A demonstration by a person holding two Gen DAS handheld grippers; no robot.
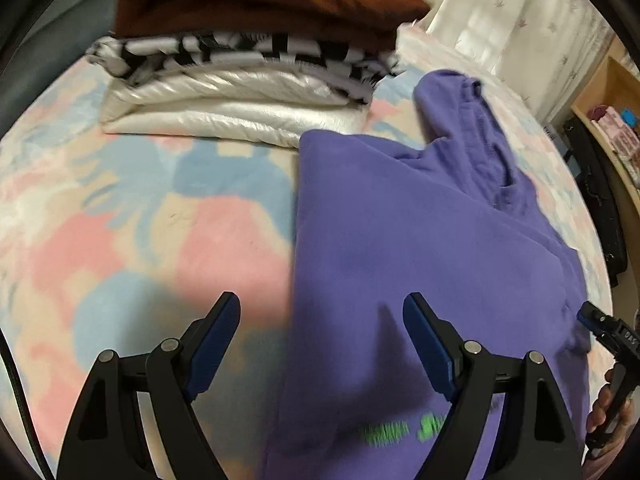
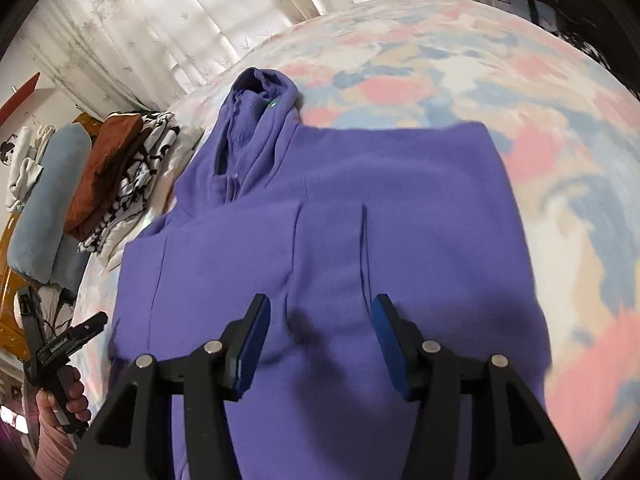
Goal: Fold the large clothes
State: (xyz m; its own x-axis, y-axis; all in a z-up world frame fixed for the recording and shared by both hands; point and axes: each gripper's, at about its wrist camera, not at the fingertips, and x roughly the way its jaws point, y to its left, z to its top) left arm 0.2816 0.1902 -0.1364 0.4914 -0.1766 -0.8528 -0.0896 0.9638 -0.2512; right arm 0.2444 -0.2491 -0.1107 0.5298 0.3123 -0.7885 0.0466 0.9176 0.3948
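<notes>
A purple hoodie (image 1: 420, 220) lies flat on the bed, its hood (image 2: 256, 92) at the far end and both sleeves folded in across the body. Green lettering (image 1: 404, 430) shows near its close edge. My left gripper (image 1: 322, 304) hovers open over the hoodie's left edge, one finger above the sheet and one above the cloth. My right gripper (image 2: 320, 308) stands open above the hoodie (image 2: 340, 184), over the folded sleeves, with nothing between its pads. A hand (image 2: 68, 396) holds the left gripper at the hoodie's left side.
The pastel pink, blue and cream bedsheet (image 1: 140, 220) covers the bed. A stack of folded clothes (image 1: 240, 72) lies at the far left: brown on top, black-and-white, shiny white below. Curtains (image 2: 180, 20) hang behind. A wooden shelf (image 1: 616, 112) stands right of the bed.
</notes>
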